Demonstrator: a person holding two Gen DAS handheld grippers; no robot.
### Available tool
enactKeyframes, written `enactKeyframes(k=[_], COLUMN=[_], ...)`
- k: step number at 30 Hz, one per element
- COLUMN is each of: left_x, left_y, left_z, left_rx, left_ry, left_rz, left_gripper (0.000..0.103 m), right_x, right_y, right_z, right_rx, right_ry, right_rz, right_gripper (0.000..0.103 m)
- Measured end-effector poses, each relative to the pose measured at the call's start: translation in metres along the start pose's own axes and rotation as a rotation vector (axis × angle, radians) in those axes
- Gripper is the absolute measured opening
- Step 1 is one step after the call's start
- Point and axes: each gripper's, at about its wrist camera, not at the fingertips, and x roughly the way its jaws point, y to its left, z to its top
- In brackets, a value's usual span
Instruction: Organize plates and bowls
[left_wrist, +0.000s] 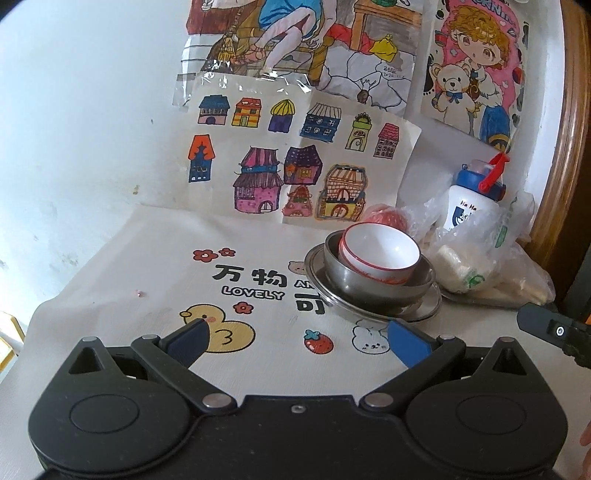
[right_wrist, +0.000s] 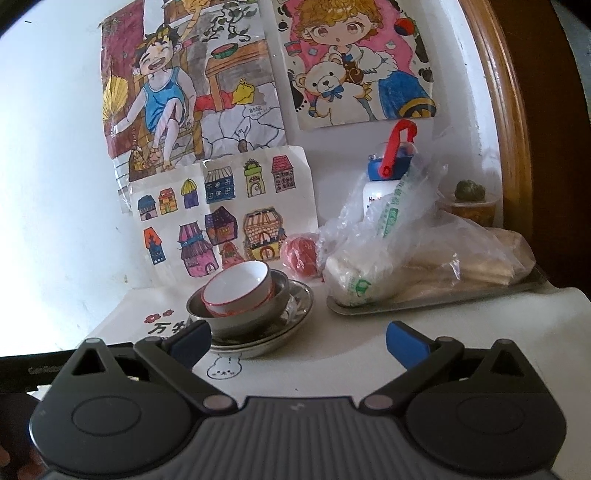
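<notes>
A white bowl with a red rim sits tilted inside a steel bowl, which stands on a steel plate. The same stack shows in the right wrist view: white bowl, steel bowl, steel plate. My left gripper is open and empty, just in front and left of the stack. My right gripper is open and empty, in front of the stack, its left finger close to the steel bowl.
A cartoon-printed cloth covers the table. A steel tray with plastic bags of food and a white bottle with a blue lid stands at the right. A red ball lies behind the stack. Drawings hang on the wall.
</notes>
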Motion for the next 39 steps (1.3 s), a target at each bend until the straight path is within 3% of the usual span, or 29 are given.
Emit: enactKeyframes(k=[17,39], left_x=[0.002,-0.004], left_y=[0.006,0.003], left_z=[-0.021,-0.027], left_rx=[-0.047,-0.022], left_ry=[0.029,0.011], left_rz=[0.041,0.095], left_gripper=[0.102,0.102], right_x=[0.005,0.014], right_y=[0.001,0.002], right_z=[-0.022,-0.035], right_rx=[0.020,0.027], right_ry=[0.024,0.042], right_rz=[-0.047,-0.068], right_gripper=[0.103,0.103])
